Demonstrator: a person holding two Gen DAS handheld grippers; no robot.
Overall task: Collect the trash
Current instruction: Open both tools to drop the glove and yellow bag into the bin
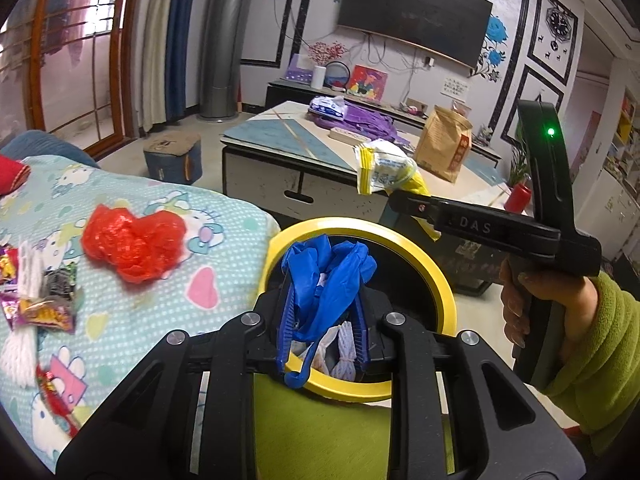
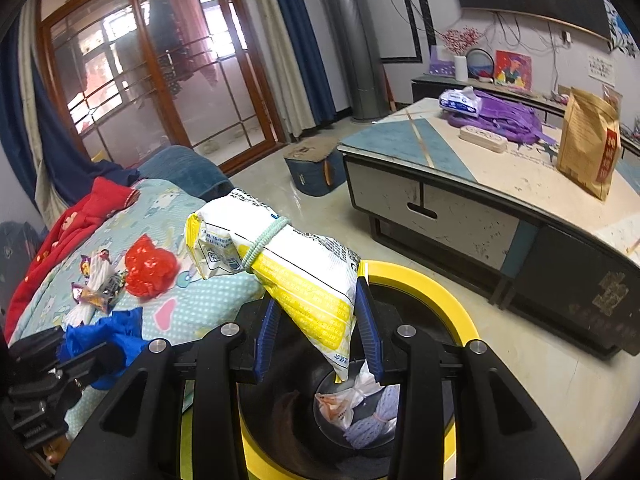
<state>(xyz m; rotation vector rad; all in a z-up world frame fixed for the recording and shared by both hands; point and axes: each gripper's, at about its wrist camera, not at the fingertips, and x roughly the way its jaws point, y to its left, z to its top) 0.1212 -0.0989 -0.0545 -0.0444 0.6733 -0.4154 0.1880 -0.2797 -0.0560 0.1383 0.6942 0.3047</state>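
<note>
The bed [image 1: 132, 320], covered by a light blue cartoon-print sheet, occupies the left side of both views. The low coffee tabletop [image 2: 500, 176], with grey drawers, stands across a strip of bare floor, well apart from the bed. The round bin [image 2: 436, 280], black inside with a yellow rim, stands just beside the bed edge. It contains a white crumpled wrapper [image 2: 344, 400] and white foam netting [image 2: 372, 424] at the bottom.

On the sheet lie a crumpled red plastic bag [image 1: 134, 242], a strand of white foam netting [image 1: 24, 304] and several coloured candy wrappers [image 1: 48, 308].

The left tongs [image 1: 324, 320] are clamped on a crumpled blue rubber glove [image 1: 326, 280], held over the bin opening and pointing downward. The right tongs [image 2: 320, 324] grip a white and yellow snack bag [image 2: 288, 264], bound with a pale green hair tie [image 2: 264, 244]; the bag's lower corner hangs above the bin opening. A hand [image 1: 532, 304] in a green fleece sleeve [image 1: 600, 356] holds the right handle, to the right of the bin.
</note>
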